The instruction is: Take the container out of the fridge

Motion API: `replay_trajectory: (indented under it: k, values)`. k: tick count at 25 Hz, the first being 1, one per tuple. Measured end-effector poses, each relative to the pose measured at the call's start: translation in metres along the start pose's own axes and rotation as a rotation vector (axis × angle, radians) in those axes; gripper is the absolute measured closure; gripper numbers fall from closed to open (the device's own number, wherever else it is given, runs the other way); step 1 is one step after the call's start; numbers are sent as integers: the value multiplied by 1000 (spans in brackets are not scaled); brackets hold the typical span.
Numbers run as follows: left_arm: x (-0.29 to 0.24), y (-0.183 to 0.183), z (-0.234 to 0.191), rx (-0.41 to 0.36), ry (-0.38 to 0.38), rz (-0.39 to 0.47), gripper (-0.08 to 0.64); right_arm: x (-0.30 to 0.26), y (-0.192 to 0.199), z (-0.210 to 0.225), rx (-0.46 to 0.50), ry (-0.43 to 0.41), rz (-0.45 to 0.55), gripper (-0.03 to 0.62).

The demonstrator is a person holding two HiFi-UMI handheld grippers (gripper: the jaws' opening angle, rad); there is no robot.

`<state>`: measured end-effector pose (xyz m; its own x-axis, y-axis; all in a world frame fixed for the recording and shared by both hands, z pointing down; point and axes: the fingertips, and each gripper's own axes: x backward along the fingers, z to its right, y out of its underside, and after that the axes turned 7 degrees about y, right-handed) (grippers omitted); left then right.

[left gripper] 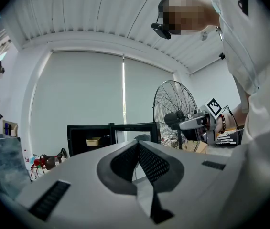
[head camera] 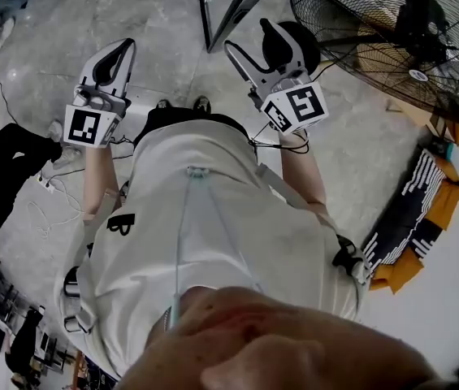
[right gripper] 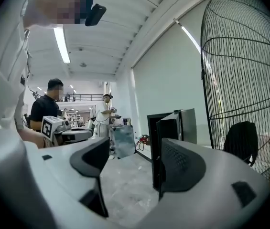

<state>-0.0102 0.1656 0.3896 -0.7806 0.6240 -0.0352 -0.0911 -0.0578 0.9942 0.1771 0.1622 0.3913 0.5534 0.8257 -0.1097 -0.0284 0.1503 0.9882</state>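
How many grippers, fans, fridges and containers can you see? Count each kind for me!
grippers: 2, the left gripper and the right gripper
fan: 1
fridge: 1
container: 1
total: 5

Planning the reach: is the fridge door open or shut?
Open: the fridge door stands swung out, and the container shows inside.

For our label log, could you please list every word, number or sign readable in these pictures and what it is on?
No readable text anywhere.
Left gripper, its cube: marker pattern, no letters.
Right gripper, its cube: the same.
Shirt: black logo, unreadable.
Fan hub sticker: too small.
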Motion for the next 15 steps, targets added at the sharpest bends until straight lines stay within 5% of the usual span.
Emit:
replay_trajectory:
  k: [15]
  values:
    - [15,0,4,-17,-62,-8,551,10,-4,-16,-9,-62,13,256]
